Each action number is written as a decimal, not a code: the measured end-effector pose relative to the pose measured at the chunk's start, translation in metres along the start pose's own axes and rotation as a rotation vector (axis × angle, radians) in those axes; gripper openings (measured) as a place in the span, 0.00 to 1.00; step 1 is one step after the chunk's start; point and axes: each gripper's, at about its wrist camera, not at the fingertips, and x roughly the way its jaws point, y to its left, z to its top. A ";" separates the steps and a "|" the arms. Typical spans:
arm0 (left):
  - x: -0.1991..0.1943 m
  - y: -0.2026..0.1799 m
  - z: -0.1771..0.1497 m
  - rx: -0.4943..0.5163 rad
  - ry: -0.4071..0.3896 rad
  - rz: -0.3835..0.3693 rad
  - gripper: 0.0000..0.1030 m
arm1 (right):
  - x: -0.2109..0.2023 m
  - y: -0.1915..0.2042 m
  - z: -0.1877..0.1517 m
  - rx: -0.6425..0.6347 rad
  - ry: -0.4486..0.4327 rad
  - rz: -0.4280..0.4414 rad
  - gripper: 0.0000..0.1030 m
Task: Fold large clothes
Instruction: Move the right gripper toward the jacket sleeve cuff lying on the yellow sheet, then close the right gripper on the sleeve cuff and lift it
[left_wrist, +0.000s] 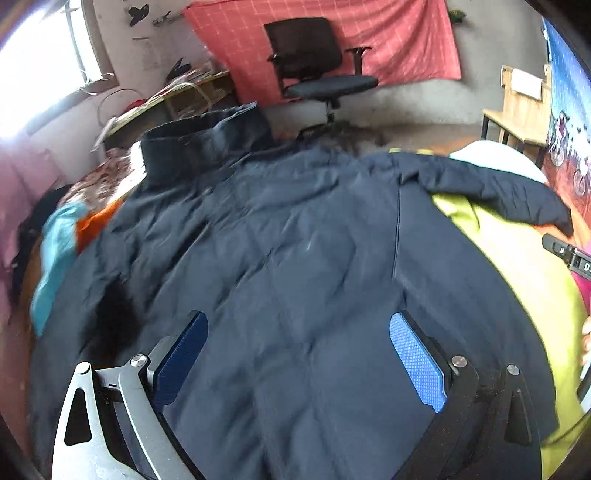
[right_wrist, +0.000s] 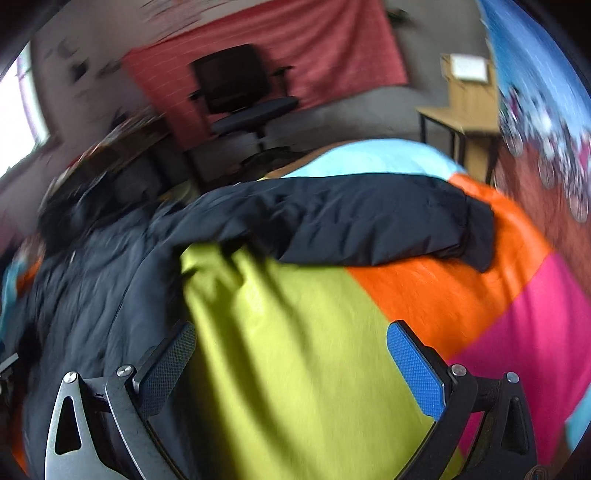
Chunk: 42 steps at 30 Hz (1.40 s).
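Navy quilted jacket (left_wrist: 295, 258) flat on colour-block sheet (right_wrist: 295, 350), sleeve (right_wrist: 369, 225) outstretched.

The dark navy jacket (left_wrist: 295, 258) lay spread flat on the bed, collar raised at the far end, 1 sleeve (right_wrist: 369, 221) stretched sideways.

jacket (left_wrist: 295, 240): dark navy cloth, matt, softly quilted and creased
fur trim (left_wrist: 110, 325): black, shaggy pile
bedcover (right_wrist: 295, 350): smooth matt cloth in lime, orange, pink and pale blue blocks
left gripper (left_wrist: 299, 354): brushed grey metal arm on one side, matt black on the other; blue pads (left_wrist: 417, 362) with a fine dimpled texture
right gripper (right_wrist: 291, 365): same metal, black parts and textured blue pads
wall hanging (left_wrist: 406, 40): red cloth, thin, matt
side table (left_wrist: 517, 110): pale bare wood
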 end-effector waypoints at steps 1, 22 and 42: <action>0.015 0.002 0.008 -0.023 -0.005 -0.023 0.94 | 0.007 -0.006 0.005 0.028 -0.010 -0.005 1.00; 0.188 -0.031 0.098 -0.240 0.032 -0.116 0.94 | 0.045 -0.124 0.042 0.498 -0.114 0.069 0.40; 0.082 0.081 0.017 -0.546 0.011 -0.340 0.95 | -0.069 0.058 0.115 -0.040 -0.441 0.206 0.07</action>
